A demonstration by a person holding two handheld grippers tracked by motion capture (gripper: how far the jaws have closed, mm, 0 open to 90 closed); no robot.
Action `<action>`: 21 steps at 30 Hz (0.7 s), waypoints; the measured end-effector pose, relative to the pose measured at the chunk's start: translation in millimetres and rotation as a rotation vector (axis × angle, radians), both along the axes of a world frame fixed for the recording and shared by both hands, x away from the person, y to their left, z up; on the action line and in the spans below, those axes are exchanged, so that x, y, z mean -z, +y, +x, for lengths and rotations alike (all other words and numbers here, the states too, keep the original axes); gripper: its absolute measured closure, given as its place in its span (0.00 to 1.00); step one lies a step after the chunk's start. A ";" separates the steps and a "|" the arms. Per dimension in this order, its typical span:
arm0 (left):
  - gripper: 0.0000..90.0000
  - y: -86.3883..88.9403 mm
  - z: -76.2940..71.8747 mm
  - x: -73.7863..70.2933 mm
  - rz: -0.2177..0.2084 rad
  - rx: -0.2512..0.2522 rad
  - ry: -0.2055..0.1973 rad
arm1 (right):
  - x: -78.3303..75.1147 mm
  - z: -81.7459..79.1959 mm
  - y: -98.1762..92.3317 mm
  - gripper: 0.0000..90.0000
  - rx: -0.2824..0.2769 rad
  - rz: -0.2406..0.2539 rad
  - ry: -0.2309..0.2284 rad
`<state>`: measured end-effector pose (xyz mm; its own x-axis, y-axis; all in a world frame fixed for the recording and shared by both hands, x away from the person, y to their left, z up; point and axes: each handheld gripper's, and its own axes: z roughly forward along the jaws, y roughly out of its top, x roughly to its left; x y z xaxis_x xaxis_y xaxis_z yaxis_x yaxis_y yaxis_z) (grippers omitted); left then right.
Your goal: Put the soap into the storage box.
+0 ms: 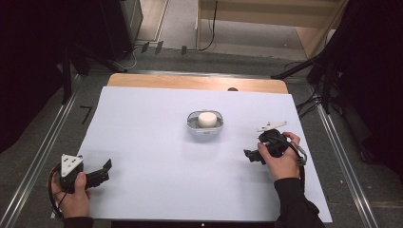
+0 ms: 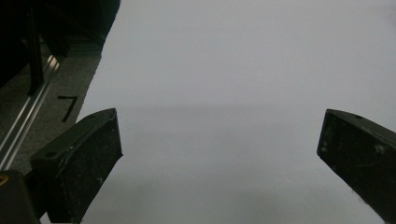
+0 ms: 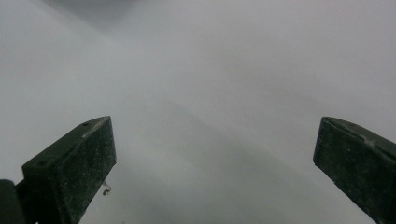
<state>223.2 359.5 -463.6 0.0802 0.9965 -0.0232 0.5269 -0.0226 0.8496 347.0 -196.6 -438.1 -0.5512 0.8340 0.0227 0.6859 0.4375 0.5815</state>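
Observation:
A small clear rounded container sits in the middle of the white sheet, with a white round puck inside it. My left gripper rests at the sheet's near left corner, held by a hand, far from the container. In the left gripper view its jaws stand wide apart, open over bare white sheet. My right gripper lies to the near right of the container, pointing left. Its jaws are also open with nothing between them.
The wooden table edge shows beyond the sheet's far side. Metal rails run along both sides of the table. A black "7" mark lies on the grey floor at the left. Dark stands and cables crowd the far right.

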 end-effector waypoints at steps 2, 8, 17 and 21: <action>0.00 -0.3 -0.1 0.0 0.001 -0.001 0.001 | 3.0 -2.7 -5.9 0.00 0.007 0.002 0.003; 0.00 -0.9 -0.1 -0.1 0.006 -0.002 0.001 | 13.9 -13.7 -23.3 0.00 0.046 0.018 0.009; 0.00 -1.1 0.0 0.1 0.007 -0.001 -0.001 | 21.3 -25.6 -42.0 0.00 0.094 0.048 -0.008; 0.00 -1.2 -0.1 0.1 0.009 -0.001 -0.001 | 26.2 -32.4 -51.4 0.00 0.116 0.056 -0.011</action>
<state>223.1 358.3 -463.7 0.0794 0.9967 -0.0145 0.5264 -0.0296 0.8497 314.6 -247.9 -464.3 -0.4514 0.8899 0.0649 0.7233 0.3223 0.6107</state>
